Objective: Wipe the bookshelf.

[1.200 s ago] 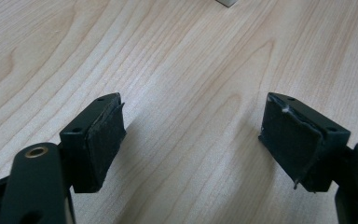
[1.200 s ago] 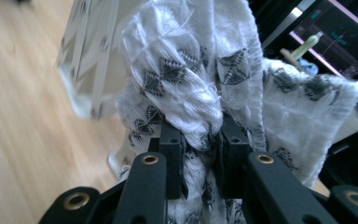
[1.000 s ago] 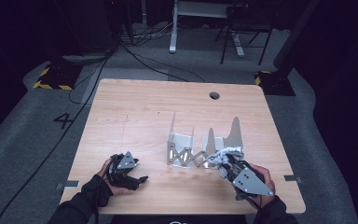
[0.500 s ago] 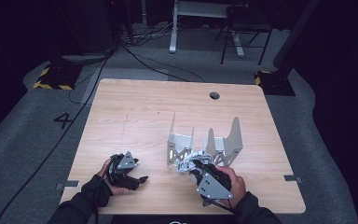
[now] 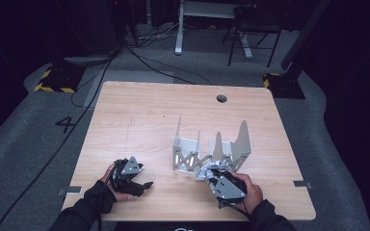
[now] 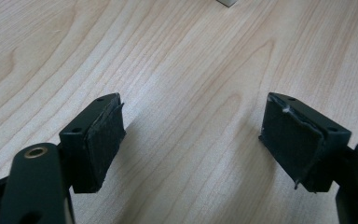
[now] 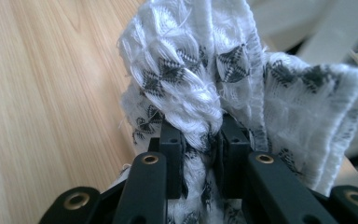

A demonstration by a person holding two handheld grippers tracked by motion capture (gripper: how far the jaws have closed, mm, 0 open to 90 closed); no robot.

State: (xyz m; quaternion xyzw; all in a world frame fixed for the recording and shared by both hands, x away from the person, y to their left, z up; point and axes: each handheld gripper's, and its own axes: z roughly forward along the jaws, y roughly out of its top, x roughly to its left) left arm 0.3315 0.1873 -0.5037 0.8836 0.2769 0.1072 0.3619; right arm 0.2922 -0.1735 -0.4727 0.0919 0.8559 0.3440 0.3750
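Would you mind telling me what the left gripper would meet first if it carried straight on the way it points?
Probably the white rack; its corner shows ahead of the open left gripper, across bare table.

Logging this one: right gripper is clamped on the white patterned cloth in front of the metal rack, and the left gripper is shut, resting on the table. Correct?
Not quite: the left gripper is open, jaws wide apart over bare table, as the left gripper view shows. The right gripper does clamp the cloth by the rack.

Bare table (image 5: 139,120) open left and far, white rack (image 5: 192,147) blocking mid-right, its slots open from above
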